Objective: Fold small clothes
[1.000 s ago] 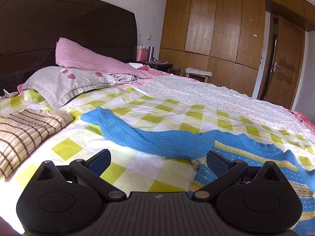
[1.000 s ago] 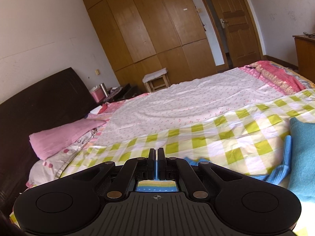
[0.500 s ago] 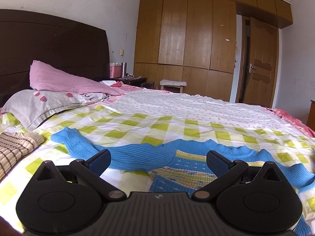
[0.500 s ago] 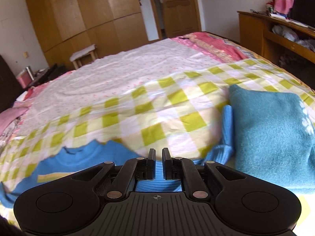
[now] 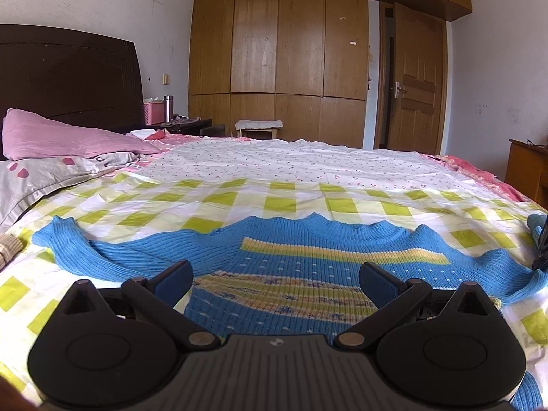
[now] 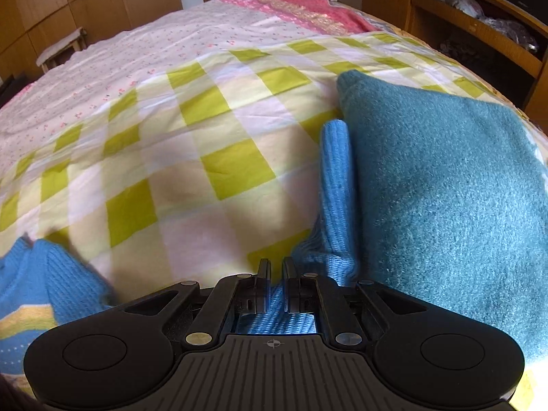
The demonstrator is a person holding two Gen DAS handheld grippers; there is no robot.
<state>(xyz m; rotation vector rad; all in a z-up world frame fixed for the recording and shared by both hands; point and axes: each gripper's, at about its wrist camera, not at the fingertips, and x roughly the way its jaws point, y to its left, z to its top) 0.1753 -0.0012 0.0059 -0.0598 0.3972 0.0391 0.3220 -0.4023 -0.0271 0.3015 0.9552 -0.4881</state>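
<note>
A small blue knit sweater (image 5: 301, 260) with yellow and multicoloured stripes lies spread flat on the checked bedsheet (image 5: 274, 202), both sleeves out to the sides. My left gripper (image 5: 275, 275) is open and empty, low over the sweater's lower body. My right gripper (image 6: 275, 269) has its jaws close together around the blue sweater's right sleeve (image 6: 337, 185), which runs forward from between the fingers. The sweater's body shows at the left of the right wrist view (image 6: 37, 284).
A folded teal fleece garment (image 6: 445, 185) lies right beside the sleeve. A striped beige garment (image 5: 7, 245) and pillows (image 5: 61, 144) lie at the left. A wooden shelf unit (image 6: 479, 17) stands past the bed's right edge. A wardrobe (image 5: 281, 51) stands behind the bed.
Both grippers have swung to the right. The left now faces the sweater's body square on. The right has dropped toward the sleeve and its jaws have parted slightly.
</note>
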